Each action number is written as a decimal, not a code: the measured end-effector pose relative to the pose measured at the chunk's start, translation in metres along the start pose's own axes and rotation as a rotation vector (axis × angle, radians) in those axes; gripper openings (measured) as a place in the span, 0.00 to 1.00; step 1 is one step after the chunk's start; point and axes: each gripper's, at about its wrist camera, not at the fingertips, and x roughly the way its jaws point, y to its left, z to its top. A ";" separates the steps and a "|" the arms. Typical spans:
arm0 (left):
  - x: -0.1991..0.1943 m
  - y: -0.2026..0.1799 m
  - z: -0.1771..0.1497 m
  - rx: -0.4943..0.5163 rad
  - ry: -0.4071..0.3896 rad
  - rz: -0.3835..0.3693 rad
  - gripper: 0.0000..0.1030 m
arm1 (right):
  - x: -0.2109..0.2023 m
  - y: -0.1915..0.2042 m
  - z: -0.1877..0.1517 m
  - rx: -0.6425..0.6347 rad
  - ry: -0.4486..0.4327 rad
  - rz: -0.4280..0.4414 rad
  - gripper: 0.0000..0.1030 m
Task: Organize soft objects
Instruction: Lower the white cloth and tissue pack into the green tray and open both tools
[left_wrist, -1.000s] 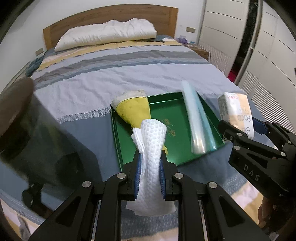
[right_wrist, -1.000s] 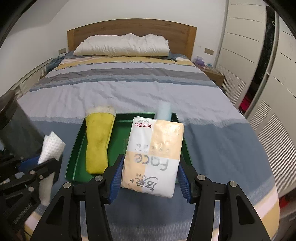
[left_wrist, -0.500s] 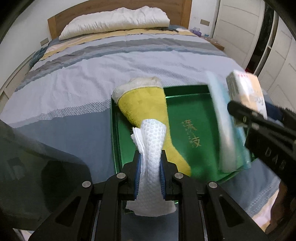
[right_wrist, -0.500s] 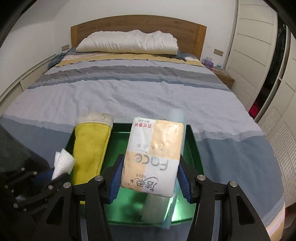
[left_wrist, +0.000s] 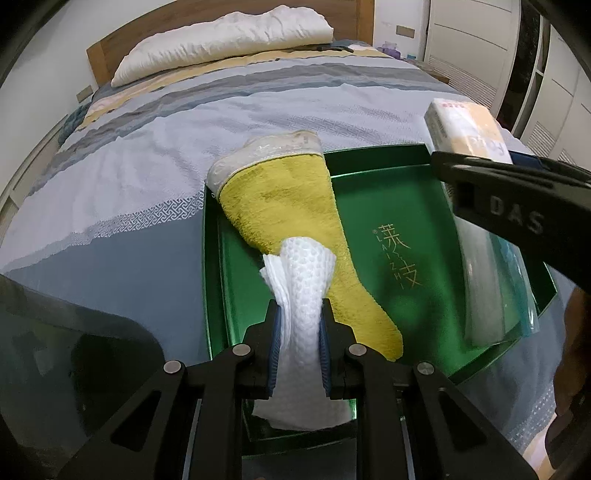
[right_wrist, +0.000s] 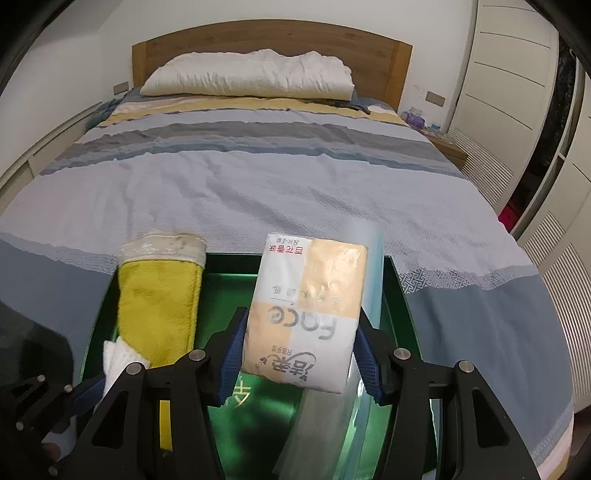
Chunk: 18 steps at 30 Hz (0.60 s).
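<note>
Nearest the left wrist camera, the left gripper (left_wrist: 298, 343) is clamped tight on a folded white waffle-textured cloth (left_wrist: 304, 306), its blue pads (left_wrist: 276, 347) pressing both sides while the cloth's upper end sticks up past the fingertips. The cloth hangs over the near left part of a shallow green metal tray (left_wrist: 384, 184) that lies on the blue-and-grey striped bedspread (left_wrist: 184, 122). Just beyond it, a yellow terry towel with a whitish cuff (left_wrist: 288, 206) lies lengthwise along the tray's left side. A long clear plastic sleeve (left_wrist: 487, 280) lies along the tray's right side.

In the right wrist view, the right gripper (right_wrist: 299, 343) grips a soft white-and-orange pack of facial tissues (right_wrist: 306, 314) across its width, blue pads against both edges. The pack is held above the tray's right half, over the plastic sleeve.

Farther off, a white pillow (right_wrist: 247, 74) rests against a wooden headboard (right_wrist: 376, 48), with white wardrobe doors (right_wrist: 517, 81) to the right.
</note>
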 end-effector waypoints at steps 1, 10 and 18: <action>0.001 -0.001 0.000 0.000 -0.001 0.002 0.15 | 0.005 0.000 0.002 0.004 0.004 -0.004 0.51; 0.003 -0.007 -0.002 0.005 -0.007 0.008 0.15 | 0.036 0.004 0.002 0.011 0.033 -0.025 0.52; 0.005 -0.004 -0.001 0.001 -0.009 0.004 0.16 | 0.040 -0.002 -0.005 0.026 0.039 -0.030 0.52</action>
